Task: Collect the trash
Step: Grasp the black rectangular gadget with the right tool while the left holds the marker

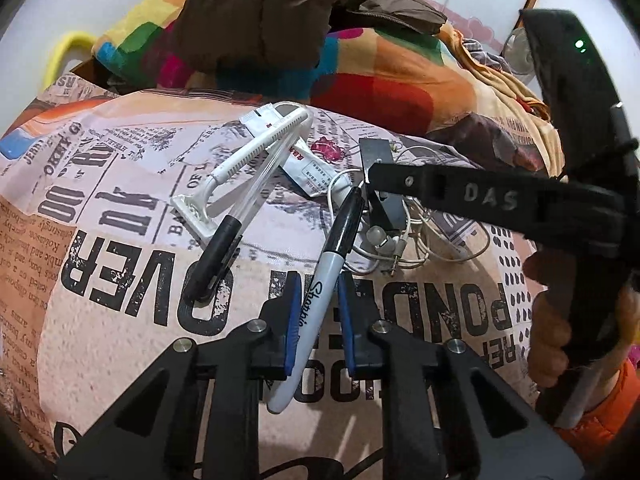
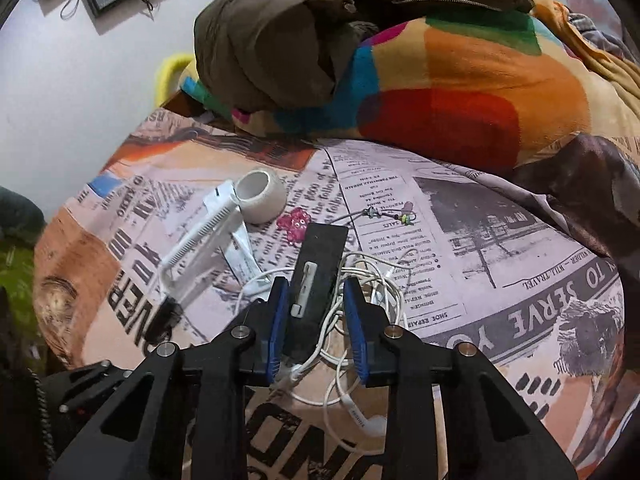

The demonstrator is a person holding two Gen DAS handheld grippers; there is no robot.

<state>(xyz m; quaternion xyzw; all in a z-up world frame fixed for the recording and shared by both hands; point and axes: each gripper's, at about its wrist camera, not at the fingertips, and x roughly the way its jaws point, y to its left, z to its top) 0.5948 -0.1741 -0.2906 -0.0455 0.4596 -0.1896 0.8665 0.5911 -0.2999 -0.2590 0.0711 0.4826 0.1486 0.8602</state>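
A Sharpie marker (image 1: pixel 320 300) lies on the newsprint bedsheet (image 1: pixel 120 340) between the blue pads of my left gripper (image 1: pixel 318 292); the jaws stand apart with gaps on both sides. A white razor (image 1: pixel 236 168), a clear pen with a black cap (image 1: pixel 236 224) and a white sachet (image 1: pixel 308 164) lie beyond it. My right gripper (image 2: pixel 316 292) is open around a black flat clip-like piece (image 2: pixel 318 268) that lies over tangled white earphones (image 2: pixel 360 280). The right gripper also shows in the left wrist view (image 1: pixel 374 184), reaching in from the right.
A white tape roll (image 2: pixel 260 196), a pink bead charm (image 2: pixel 294 224) and a beaded string (image 2: pixel 392 214) lie further back. A multicoloured blanket (image 2: pixel 460 92) with a brown jacket (image 2: pixel 288 36) piles up behind. The bed edge drops off at left.
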